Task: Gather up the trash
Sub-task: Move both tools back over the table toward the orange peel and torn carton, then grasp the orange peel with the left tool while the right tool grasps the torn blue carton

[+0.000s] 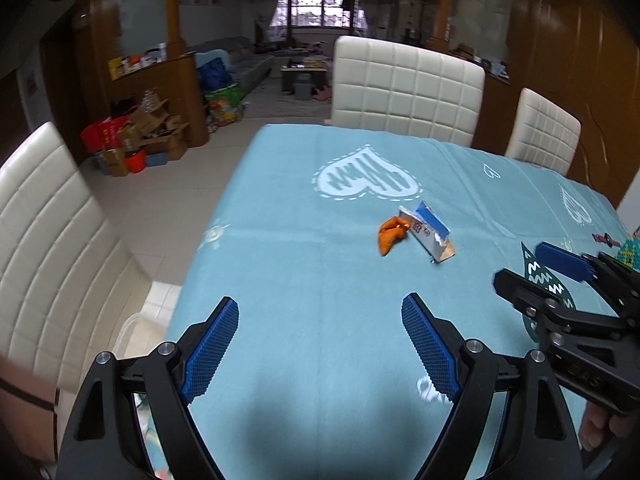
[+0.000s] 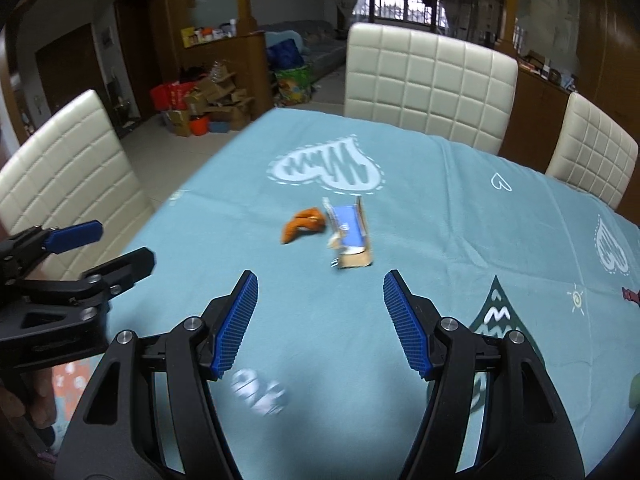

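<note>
An orange peel (image 1: pixel 391 233) and a torn blue and white carton (image 1: pixel 430 233) lie side by side on the light blue tablecloth (image 1: pixel 300 264), touching or nearly so. My left gripper (image 1: pixel 320 312) is open and empty, above the cloth short of them. My right gripper (image 1: pixel 520 268) shows at the right of the left wrist view, open. In the right wrist view the peel (image 2: pixel 304 222) and the carton (image 2: pixel 350 234) lie ahead of my open, empty right gripper (image 2: pixel 320 286). The left gripper (image 2: pixel 116 246) shows at the left there.
White padded chairs stand at the far side (image 1: pixel 404 92), far right (image 1: pixel 542 132) and left (image 1: pixel 44 240) of the table. Cardboard boxes and red bags (image 1: pixel 136 136) are piled on the floor by a wooden partition. A colourful item (image 1: pixel 632 252) sits at the right edge.
</note>
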Demonstrator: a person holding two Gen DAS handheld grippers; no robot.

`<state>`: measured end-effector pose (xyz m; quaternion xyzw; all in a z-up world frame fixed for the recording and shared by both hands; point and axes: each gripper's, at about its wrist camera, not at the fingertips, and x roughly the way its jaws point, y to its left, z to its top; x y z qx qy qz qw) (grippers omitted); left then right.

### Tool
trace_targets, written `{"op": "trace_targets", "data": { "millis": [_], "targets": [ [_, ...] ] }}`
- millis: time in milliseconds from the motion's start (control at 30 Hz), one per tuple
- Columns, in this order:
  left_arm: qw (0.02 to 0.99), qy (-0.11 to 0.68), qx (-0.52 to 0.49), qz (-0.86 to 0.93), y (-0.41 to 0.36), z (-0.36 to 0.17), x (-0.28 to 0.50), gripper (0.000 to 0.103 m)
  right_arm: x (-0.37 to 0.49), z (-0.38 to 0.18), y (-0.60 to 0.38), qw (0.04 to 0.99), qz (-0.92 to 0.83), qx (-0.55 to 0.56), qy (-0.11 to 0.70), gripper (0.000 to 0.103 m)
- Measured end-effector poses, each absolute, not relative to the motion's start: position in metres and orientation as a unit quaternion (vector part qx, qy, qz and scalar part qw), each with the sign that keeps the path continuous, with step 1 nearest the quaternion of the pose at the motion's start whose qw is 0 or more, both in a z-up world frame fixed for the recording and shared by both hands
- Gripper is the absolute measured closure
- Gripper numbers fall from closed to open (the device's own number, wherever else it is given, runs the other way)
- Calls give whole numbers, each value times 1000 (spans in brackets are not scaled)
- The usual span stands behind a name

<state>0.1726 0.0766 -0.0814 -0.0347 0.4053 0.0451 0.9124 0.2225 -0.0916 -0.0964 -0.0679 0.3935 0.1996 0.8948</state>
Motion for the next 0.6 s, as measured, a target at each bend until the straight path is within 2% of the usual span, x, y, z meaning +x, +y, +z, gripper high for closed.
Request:
{"op": "trace_targets", "data": {
  "millis": [400,433,467,500,533,600],
  "targets": [
    [906,424,-11,-7,65,-124,258,21,326,-169,-82,871,193,-71,446,38],
    [905,426,-13,-12,65,-128,265,21,331,-174,-79,868,203,-72,448,53],
    [904,427,-13,-15,64,-130,269,21,334,-178,-76,864,212,-77,450,73],
    [904,428,-12,-19,62,-133,275,21,334,-178,-74,867,209,-87,445,77],
    [903,428,-9,-23,59,-135,281,21,335,-178,-74,871,207,-96,436,87],
    [903,429,-4,-33,53,-140,291,21,337,-177,-77,874,204,-97,430,91]
  ]
}}
